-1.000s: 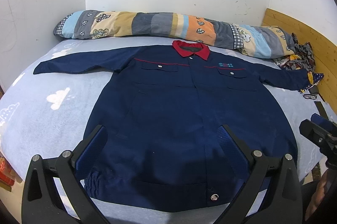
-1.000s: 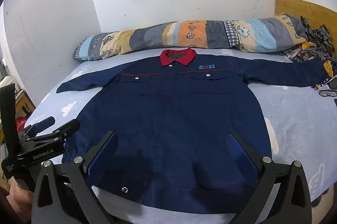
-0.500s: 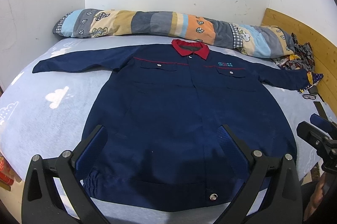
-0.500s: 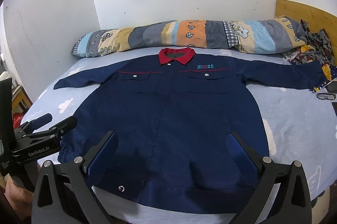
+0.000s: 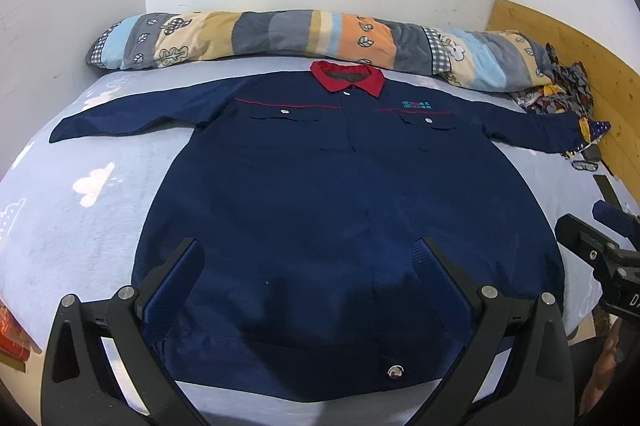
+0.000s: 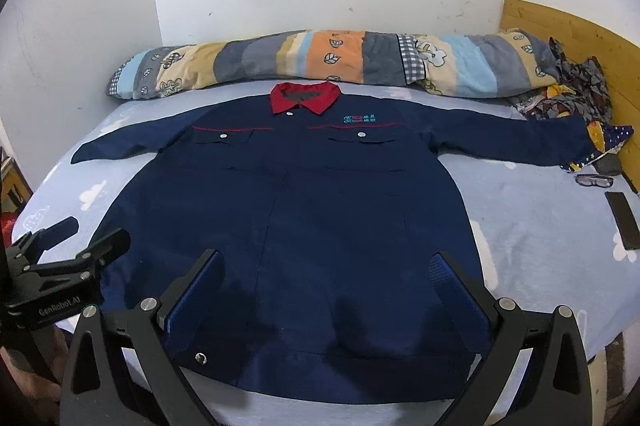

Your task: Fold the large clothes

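On the light-blue cloud-print bed sheet point(image 5: 72, 210), a navy work jacket point(image 5: 344, 210) lay flat and face up — red collar point(image 5: 347, 77) at the far side, hem at the near edge, both sleeves spread out to left and right. Left gripper point(image 5: 308, 258) and right gripper point(image 6: 326, 268) hovered above the near hem, jaws spread wide, holding nothing; each gripper also showed at the edge of the other's view. Along the far wall lay a rolled patchwork quilt point(image 6: 320, 60), with a heap of patterned cloth point(image 6: 572, 94) at its right end beside the wooden headboard point(image 6: 580, 38). Near the right sleeve cuff rested a pair of glasses point(image 6: 594, 181) and — nearer — a dark phone point(image 6: 624, 220).
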`<state>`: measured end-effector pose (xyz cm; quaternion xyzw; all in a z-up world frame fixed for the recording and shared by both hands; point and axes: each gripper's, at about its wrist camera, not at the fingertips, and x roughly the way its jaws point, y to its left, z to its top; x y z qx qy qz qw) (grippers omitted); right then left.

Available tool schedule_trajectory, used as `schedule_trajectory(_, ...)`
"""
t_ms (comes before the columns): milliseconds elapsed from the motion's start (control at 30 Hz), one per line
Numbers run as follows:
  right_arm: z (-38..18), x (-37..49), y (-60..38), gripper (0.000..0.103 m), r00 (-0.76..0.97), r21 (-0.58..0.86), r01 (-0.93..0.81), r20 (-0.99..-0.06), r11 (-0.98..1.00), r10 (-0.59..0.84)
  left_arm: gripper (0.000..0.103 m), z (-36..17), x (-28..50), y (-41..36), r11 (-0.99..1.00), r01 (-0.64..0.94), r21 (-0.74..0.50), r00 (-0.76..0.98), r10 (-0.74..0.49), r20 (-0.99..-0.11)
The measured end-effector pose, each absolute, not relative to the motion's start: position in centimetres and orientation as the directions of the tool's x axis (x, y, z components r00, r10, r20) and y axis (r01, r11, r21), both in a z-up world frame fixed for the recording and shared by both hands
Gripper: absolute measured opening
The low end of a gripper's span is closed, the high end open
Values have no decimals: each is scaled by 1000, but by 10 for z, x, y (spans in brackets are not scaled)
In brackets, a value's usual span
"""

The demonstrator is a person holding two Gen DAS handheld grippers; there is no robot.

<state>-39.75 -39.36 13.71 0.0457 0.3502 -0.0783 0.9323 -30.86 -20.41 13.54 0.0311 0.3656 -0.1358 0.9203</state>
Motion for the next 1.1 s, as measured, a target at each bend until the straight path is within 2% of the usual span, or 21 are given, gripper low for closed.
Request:
schedule_trajectory(200, 136, -396, -401, 103, 731, 79, 187, -677, 979, -85, 103, 132, -311, -212, 957, 290, -27, 688, -228, -689)
schedule_trajectory(400, 136, -400, -423, 103, 722, 187, 206, -692, 961, -20, 103, 133, -287, -230, 961, 275, 19, 714, -191, -674)
schedule_trajectory(633, 132, -413, -530, 103, 761, 500, 342, -644, 796, 78, 103, 125, -237, -279, 957, 271, 101, 739, -140, -659)
schedule_trajectory(733, 135, -409, -588, 102, 773, 523, 387, -633, 759, 41, 103, 123, -229, -292, 947, 305, 105, 724, -159, -671)
schedule_trajectory(967, 140, -380, -749, 100, 728, 458, 580, -663, 673, -176, 103, 125, -223, -303, 922, 372, 107, 697, -201, -689)
schedule_trajectory(1033, 138, -367, -791, 96, 685, 408, 640, -687, 651, -242, 103, 126, -221, -302, 920, 376, 111, 693, -200, -692)
schedule_trajectory(1100, 133, -350, -840, 87, 665, 400, 673, -696, 622, -272, 103, 125, -218, -300, 922, 375, 95, 682, -205, -702)
